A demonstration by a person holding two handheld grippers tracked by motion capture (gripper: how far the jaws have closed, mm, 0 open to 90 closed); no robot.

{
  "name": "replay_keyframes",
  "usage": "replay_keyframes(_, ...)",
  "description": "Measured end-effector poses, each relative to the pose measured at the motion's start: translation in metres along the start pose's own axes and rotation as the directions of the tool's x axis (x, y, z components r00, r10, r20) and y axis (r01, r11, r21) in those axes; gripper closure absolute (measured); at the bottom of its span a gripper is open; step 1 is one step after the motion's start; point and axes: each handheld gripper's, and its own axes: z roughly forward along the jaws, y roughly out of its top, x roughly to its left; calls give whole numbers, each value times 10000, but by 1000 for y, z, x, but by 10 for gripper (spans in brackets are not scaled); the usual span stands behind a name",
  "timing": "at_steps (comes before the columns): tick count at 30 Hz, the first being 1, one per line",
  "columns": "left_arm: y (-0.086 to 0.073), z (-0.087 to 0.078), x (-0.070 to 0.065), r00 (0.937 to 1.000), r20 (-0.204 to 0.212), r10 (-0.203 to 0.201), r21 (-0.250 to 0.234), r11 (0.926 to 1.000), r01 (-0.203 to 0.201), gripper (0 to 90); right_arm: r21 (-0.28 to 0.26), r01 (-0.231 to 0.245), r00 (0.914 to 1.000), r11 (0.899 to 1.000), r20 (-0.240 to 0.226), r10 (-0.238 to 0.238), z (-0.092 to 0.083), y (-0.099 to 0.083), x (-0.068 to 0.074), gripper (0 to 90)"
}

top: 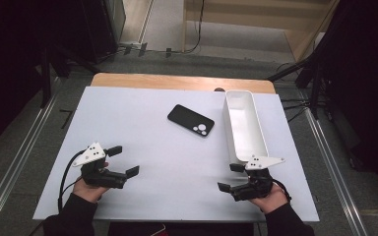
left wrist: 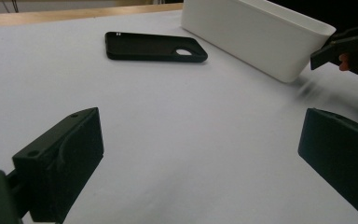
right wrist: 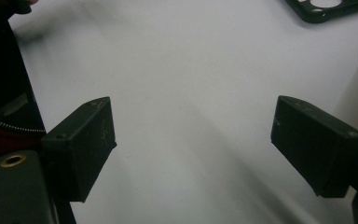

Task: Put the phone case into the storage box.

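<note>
A black phone case [top: 191, 120] lies flat near the middle back of the white table top [top: 142, 142], its camera cutout toward the right; the left gripper view has the case [left wrist: 154, 46] ahead and the right gripper view its corner [right wrist: 328, 8]. A long white bin [top: 244, 125] stands to its right, seen as a white wall [left wrist: 256, 35] in the left gripper view. My left gripper [top: 126, 161] rests at the front left, open and holding nothing. My right gripper [top: 230, 177] sits at the front right beside the bin's near end, open and holding nothing. In their own views both jaw pairs [left wrist: 200, 154] [right wrist: 193, 140] stand wide apart over bare table.
A wooden strip [top: 182, 82] runs along the table's far edge. Metal rails [top: 17, 162] flank the table on the floor, and cables lie on the floor beyond the back edge. The other hand's gripper [left wrist: 349, 49] shows at the right of the left gripper view.
</note>
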Motion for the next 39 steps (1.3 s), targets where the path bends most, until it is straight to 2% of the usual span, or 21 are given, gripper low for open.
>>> replay_keyframes(10,4,9,2,9998,-153,85,-315,9995,-90,0,-34,53,10000,10000,29,-53,0,0,1,123)
replay_keyframes(20,13,19,4,9999,-106,116,-561,9984,-122,0,-55,31,9999,10000,100,-30,-1,0,1,123)
replay_keyframes(22,15,22,4,9996,-152,221,-619,9978,-230,35,-61,7,10000,10000,51,-7,-1,0,2,123)
replay_keyframes(25,19,28,3,9999,-4,169,-539,9984,-169,40,-88,53,10000,9999,7,-53,-1,0,2,123)
replay_keyframes(29,24,33,5,9996,-35,280,-420,9987,-281,40,-11,-5,10000,10000,-23,5,-1,0,3,123)
replay_keyframes(36,30,43,11,9999,-146,-24,-533,9986,16,40,-146,37,10000,9999,-65,-38,-1,0,3,123)
replay_keyframes(39,32,48,13,9998,-197,37,-534,9986,-47,40,-97,45,9999,9999,-140,-47,0,0,4,123)
